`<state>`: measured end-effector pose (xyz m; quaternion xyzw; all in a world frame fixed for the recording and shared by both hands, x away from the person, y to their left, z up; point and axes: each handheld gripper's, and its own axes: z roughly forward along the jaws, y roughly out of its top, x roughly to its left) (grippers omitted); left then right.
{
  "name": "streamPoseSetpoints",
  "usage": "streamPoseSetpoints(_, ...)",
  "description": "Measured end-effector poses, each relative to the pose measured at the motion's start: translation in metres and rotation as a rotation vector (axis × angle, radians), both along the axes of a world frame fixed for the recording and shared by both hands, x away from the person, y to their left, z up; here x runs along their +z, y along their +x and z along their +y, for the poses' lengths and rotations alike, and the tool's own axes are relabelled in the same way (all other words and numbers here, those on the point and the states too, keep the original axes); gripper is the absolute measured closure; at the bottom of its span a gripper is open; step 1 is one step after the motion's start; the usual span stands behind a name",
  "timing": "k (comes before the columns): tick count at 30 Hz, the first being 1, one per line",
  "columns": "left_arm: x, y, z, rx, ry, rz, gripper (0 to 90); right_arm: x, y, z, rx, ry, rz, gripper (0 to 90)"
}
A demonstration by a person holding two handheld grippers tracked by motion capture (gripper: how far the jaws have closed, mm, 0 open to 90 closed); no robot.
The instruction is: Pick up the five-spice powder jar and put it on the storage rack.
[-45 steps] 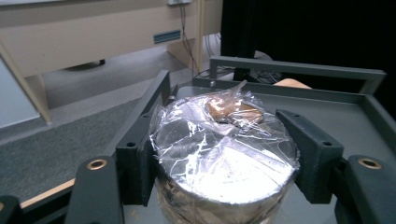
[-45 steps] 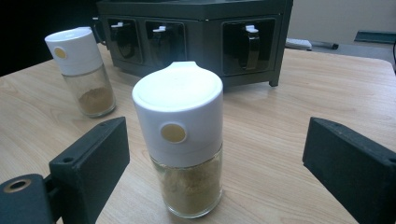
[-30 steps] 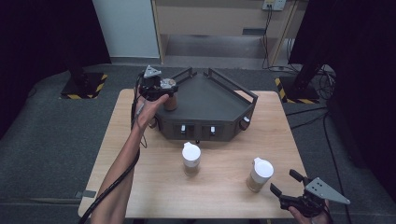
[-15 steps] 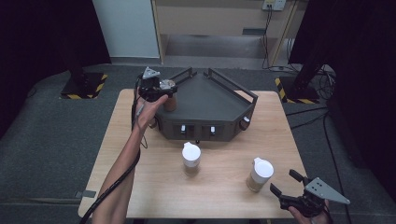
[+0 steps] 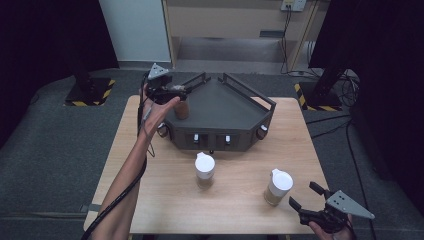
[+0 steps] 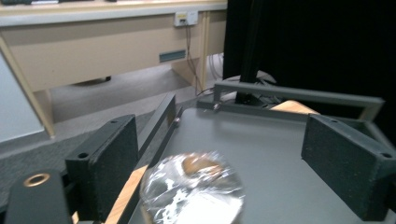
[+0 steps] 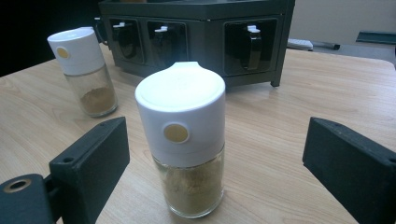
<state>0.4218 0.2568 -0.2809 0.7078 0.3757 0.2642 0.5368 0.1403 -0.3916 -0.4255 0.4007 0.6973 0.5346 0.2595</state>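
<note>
Surface (image 5: 240,200): wooden, bears dark rack (image 5: 225,107).
Rack: wrapped jar (image 5: 181,109) between left tool's (image 5: 176,95) open jaws.
Shakers (image 5: 204,170) (image 5: 278,187): white-capped, brown powder.
Right tool (image 5: 306,200): open, empty.

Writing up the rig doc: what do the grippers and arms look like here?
Both grippers are black with two blocky, matte jaws. The left gripper and the right gripper each carry a grey three-cornered plate on top, the right one with small holes. A black cable trails from the left gripper along the forearm, which is bare, no sleeve. The left gripper view shows a brass-ringed hole in the gripper's body.
</note>
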Motion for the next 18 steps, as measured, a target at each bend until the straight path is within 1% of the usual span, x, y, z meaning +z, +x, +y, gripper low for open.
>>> streamPoseSetpoints(2, 0.007, -0.005, 0.0, -0.014, 0.019, -0.015, 7.4, 0.0, 0.0, 0.0, 0.001, -0.001, -0.003, 7.1)
streamPoseSetpoints(4, 0.013, -0.01, 0.003, -0.032, 0.021, -0.021, 6.0, 0.0, 0.0, 0.0, 0.003, 0.001, -0.003, 7.1)
streamPoseSetpoints(8, 0.02, -0.022, 0.006, -0.056, 0.011, -0.023, 5.4, 0.0, 0.0, 0.0, 0.005, -0.003, -0.003, 7.1)
streamPoseSetpoints(13, 0.027, -0.04, 0.009, -0.086, 0.025, -0.045, 5.4, 0.0, 0.0, 0.001, 0.006, -0.005, -0.005, 7.1)
streamPoseSetpoints(17, 0.029, -0.058, 0.014, -0.107, 0.018, -0.086, 5.4, 0.001, -0.001, 0.001, 0.005, -0.005, -0.005, 7.1)
streamPoseSetpoints(18, 0.028, -0.063, 0.016, -0.116, 0.009, -0.097, 5.6, 0.001, 0.0, 0.001, 0.006, -0.005, -0.005, 7.1)
